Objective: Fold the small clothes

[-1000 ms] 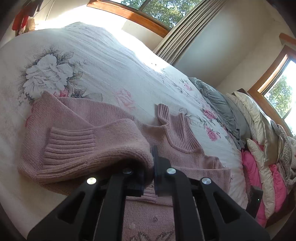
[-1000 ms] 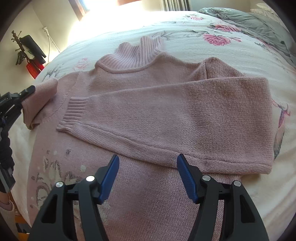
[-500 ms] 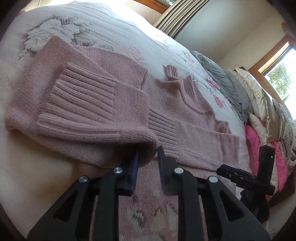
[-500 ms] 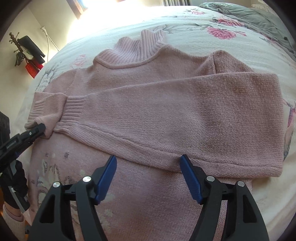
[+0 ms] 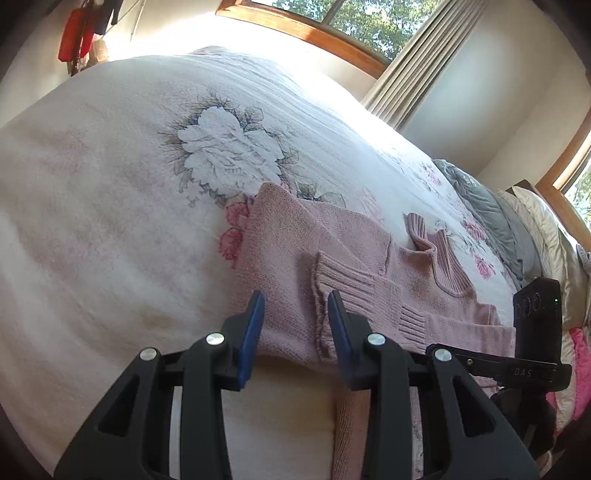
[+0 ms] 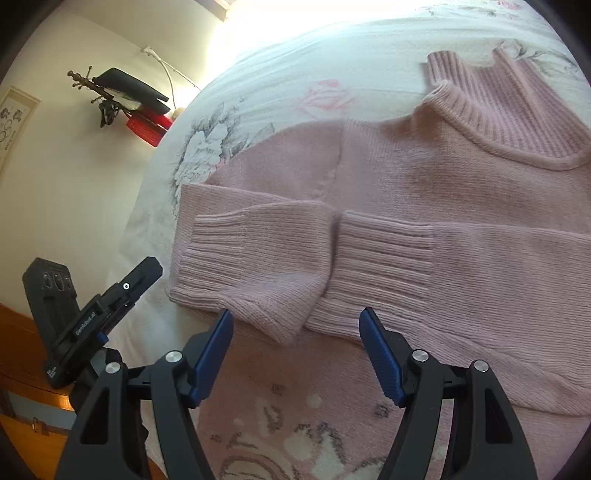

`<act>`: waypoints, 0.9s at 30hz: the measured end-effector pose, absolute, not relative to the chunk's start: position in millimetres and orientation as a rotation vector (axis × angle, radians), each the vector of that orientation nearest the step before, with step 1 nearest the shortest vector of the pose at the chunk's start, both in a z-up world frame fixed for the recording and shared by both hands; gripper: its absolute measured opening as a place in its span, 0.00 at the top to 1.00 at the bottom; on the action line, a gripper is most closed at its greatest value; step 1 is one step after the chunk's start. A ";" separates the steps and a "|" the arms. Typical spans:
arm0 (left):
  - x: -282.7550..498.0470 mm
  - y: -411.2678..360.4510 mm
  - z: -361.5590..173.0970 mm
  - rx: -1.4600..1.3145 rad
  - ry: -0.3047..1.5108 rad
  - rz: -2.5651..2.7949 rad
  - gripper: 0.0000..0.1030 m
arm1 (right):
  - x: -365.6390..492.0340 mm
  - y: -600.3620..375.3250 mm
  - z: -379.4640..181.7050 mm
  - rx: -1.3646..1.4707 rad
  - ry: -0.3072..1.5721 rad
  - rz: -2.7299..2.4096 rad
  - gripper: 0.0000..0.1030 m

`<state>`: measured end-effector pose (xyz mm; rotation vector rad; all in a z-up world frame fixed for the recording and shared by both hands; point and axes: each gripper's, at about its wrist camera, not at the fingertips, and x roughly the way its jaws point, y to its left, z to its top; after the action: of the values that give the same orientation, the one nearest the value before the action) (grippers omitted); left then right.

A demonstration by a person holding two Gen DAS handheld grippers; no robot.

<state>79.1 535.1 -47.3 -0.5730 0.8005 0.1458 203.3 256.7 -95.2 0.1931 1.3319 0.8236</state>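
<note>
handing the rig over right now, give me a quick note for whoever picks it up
Left gripper: open, holding nothing, its jaws either side of the left sleeve cuff.
Right gripper: open, empty, hovering just below where both cuffs meet.
Pink sweater: flat, face up on the floral bedspread, collar away from you.
Done: both sleeves lie folded across the chest, right sleeve cuff butting the left.
Left: fold the body, probably hem up toward the collar.

Sunlit floral bedspread (image 5: 110, 221) — wood-framed window (image 5: 306, 29), beige curtain (image 5: 424, 62), pale walls.

Window (image 5: 332, 14) glare; blown highlights; fisheye-warped edges
</note>
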 end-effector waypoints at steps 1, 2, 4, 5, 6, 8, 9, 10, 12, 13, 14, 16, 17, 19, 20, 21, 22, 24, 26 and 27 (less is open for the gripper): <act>77.0 536.1 -47.3 -0.572 0.799 0.145 0.67 | 205.2 265.6 -100.8 0.187 1.356 0.807 0.31; 75.5 536.1 -47.6 -0.566 0.799 0.148 0.67 | 205.4 270.6 -106.4 0.192 1.376 0.798 0.31; 74.0 537.2 -47.8 -0.558 0.801 0.149 0.66 | 207.0 277.5 -117.8 0.226 1.415 0.802 0.44; 74.4 537.7 -47.8 -0.560 0.802 0.147 0.66 | 207.1 279.6 -122.2 0.258 1.430 0.821 0.62; 74.9 538.1 -47.5 -0.563 0.802 0.148 0.66 | 206.7 280.8 -126.1 0.287 1.438 0.844 0.72; 75.7 537.9 -45.8 -0.567 0.799 0.145 0.66 | 204.7 279.5 -122.6 0.292 1.404 0.873 0.84; 76.4 537.0 -44.4 -0.567 0.796 0.142 0.66 | 203.8 276.4 -117.7 0.293 1.382 0.887 0.86; 77.4 535.1 -42.9 -0.563 0.793 0.138 0.65 | 203.5 270.7 -111.5 0.303 1.360 0.895 0.86; 81.0 528.4 -39.3 -0.544 0.789 0.126 0.65 | 204.5 255.3 -95.4 0.321 1.316 0.903 0.87; 83.5 523.8 -38.1 -0.534 0.790 0.117 0.64 | 204.9 245.5 -86.5 0.325 1.292 0.906 0.87; 86.4 518.5 -37.1 -0.524 0.791 0.107 0.64 | 205.6 234.7 -78.2 0.325 1.272 0.904 0.87; 93.4 505.8 -36.1 -0.506 0.795 0.086 0.63 | 207.4 212.3 -64.1 0.317 1.238 0.873 0.87; 97.3 498.5 -36.4 -0.499 0.798 0.074 0.63 | 209.0 200.6 -58.6 0.313 1.224 0.855 0.87; 105.5 482.8 -38.5 -0.480 0.809 0.054 0.63 | 212.7 181.6 -51.7 0.287 1.203 0.805 0.87; 109.6 474.4 -40.5 -0.467 0.816 0.047 0.63 | 213.7 172.7 -50.3 0.268 1.192 0.776 0.87; 114.0 465.7 -43.1 -0.452 0.827 0.041 0.63 | 214.7 164.7 -50.2 0.244 1.182 0.741 0.87; 118.7 457.2 -46.6 -0.435 0.841 0.036 0.63 | 216.3 155.6 -51.2 0.220 1.176 0.704 0.87; 127.9 441.8 -55.7 -0.391 0.879 0.040 0.63 | 218.0 141.4 -59.3 0.184 1.177 0.637 0.87; 136.4 431.4 -67.8 -0.355 0.924 0.057 0.63 | 219.1 131.0 -72.7 0.152 1.198 0.581 0.87; 140.1 428.4 -74.5 -0.339 0.946 0.071 0.63 | 220.0 127.1 -80.2 0.140 1.210 0.568 0.87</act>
<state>140.1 428.4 -74.5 -0.3391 0.9464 0.0710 220.0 127.1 -80.2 0.1405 1.2102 0.5678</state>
